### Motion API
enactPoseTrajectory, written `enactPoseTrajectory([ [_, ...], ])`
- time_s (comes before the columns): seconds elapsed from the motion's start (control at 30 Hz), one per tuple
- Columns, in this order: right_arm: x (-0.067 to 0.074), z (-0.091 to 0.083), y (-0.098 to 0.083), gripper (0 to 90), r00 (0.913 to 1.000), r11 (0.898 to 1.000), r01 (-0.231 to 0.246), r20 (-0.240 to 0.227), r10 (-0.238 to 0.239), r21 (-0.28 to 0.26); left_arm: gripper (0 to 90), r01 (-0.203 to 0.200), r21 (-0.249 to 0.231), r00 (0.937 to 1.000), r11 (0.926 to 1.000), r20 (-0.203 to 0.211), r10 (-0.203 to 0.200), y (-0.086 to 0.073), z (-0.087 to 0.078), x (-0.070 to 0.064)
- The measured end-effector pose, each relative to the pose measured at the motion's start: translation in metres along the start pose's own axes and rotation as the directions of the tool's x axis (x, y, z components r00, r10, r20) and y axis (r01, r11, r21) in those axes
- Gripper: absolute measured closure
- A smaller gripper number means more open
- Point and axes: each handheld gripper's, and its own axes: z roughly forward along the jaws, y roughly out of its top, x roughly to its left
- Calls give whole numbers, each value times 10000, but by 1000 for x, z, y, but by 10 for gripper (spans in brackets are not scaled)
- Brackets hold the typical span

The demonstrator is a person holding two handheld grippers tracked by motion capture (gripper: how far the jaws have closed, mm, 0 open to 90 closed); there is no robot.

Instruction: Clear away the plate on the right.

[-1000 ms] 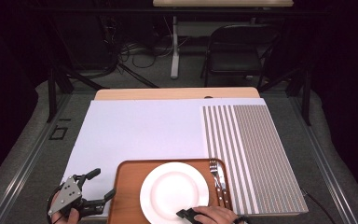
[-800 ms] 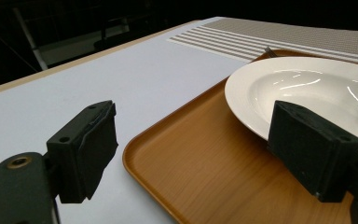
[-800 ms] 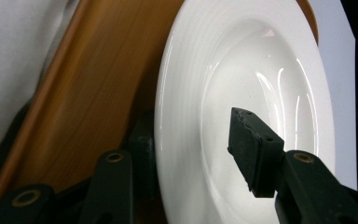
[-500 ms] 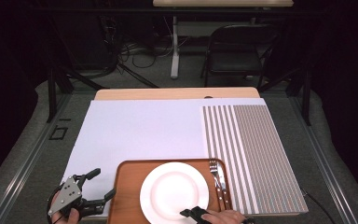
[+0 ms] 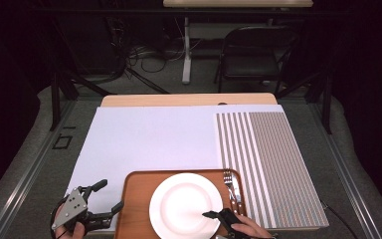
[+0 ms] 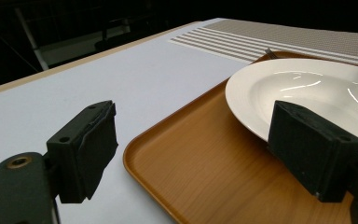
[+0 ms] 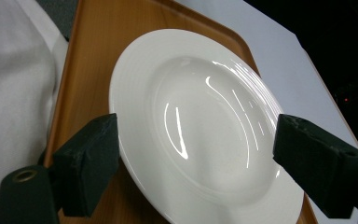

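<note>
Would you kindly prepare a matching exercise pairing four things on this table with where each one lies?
Things:
1. round white ceramic plate
2. silver metal fork
3. rectangular brown wooden tray
4. grey-and-white striped placemat

Places:
A. at the table's right side
B. on the white table cover, at the near edge
C. in the middle of the tray
D. on the tray, right of the plate

Pairs: 1-C, 2-D, 3-B, 4-A

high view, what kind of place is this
Probably a recording lab staged as a dining table: a tray with plate and fork beside a striped placemat, with floor cables and a folding chair behind.
</note>
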Motion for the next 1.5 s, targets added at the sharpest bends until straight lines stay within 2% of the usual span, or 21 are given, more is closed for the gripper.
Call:
enactPoseTrajectory([
  [0.13, -9, -2, -6, 131, 9948, 9940, -999, 169, 1007, -440, 152, 23, -18, 10000, 10000, -47, -23, 0, -1, 0],
  [0.23, -14, -5, -8, 85, 9876, 9876, -1508, 380, 1526, -443, 152, 43, -20, 10000, 10000, -58, -43, 0, -1, 1],
  [0.33, -21, -6, -12, 32, 9725, 9736, -2220, 600, 2250, -531, 152, 49, -42, 10000, 10000, -41, -49, 0, -1, 1],
  [0.4, -25, -6, -16, 5, 9593, 9622, -2672, 799, 2707, -520, 152, 60, -48, 10000, 10000, -47, -60, 0, -1, 1],
  [0.43, -28, -7, -19, 0, 9507, 9544, -2934, 876, 2974, -550, 152, 72, -31, 10000, 10000, -43, -72, 0, -1, 1],
  [0.57, -38, -12, -31, 0, 9075, 9174, -3898, 1362, 3975, -798, 152, 149, -92, 9998, 9998, -95, -150, -1, -2, 3],
  [0.63, -42, -15, -35, 0, 8820, 8960, -4319, 1597, 4434, -1026, 152, 239, -151, 9996, 9996, -162, -241, -1, -3, 3],
  [0.7, -46, -19, -40, 0, 8589, 8761, -4671, 1739, 4817, -1195, 152, 322, -174, 9993, 9993, -176, -326, -2, -3, 4],
  [0.83, -52, -26, -48, 0, 8149, 8460, -5129, 2272, 5331, -1455, 152, 397, -192, 9989, 9990, -251, -402, -2, -3, 5],
  [0.87, -54, -29, -51, 0, 8002, 8350, -5285, 2383, 5503, -1535, 152, 396, -180, 9989, 9991, -260, -401, -2, -3, 5],
  [0.9, -55, -31, -53, 0, 7900, 8272, -5387, 2453, 5618, -1598, 152, 400, -181, 9988, 9990, -261, -404, -2, -4, 5],
  [1.1, -61, -42, -67, 0, 7493, 8001, -5721, 2816, 5993, -1806, 152, 432, -254, 9986, 9987, -307, -440, -2, -4, 6],
  [1.2, -63, -47, -75, 0, 7300, 7937, -5818, 3162, 6059, -1776, 152, 459, -265, 9985, 9986, -290, -467, -2, -3, 7],
  [1.27, -65, -50, -80, 0, 7114, 7814, -5974, 3304, 6202, -1805, 152, 555, -295, 9981, 9980, -267, -563, -2, -3, 7],
  [1.33, -67, -55, -87, 0, 6834, 7641, -6164, 3526, 6392, -1904, 152, 615, -352, 9977, 9975, -254, -624, -2, -3, 8],
  [1.43, -70, -62, -97, 0, 6536, 7471, -6355, 3792, 6550, -1950, 152, 733, -436, 9968, 9964, -277, -745, -2, -4, 9],
  [1.47, -70, -65, -100, 0, 6420, 7383, -6452, 3843, 6634, -1967, 152, 722, -421, 9969, 9965, -282, -734, -2, -4, 9],
  [1.5, -70, -67, -102, 0, 6363, 7354, -6484, 3900, 6656, -1970, 152, 725, -414, 9969, 9965, -284, -738, -2, -4, 10],
])
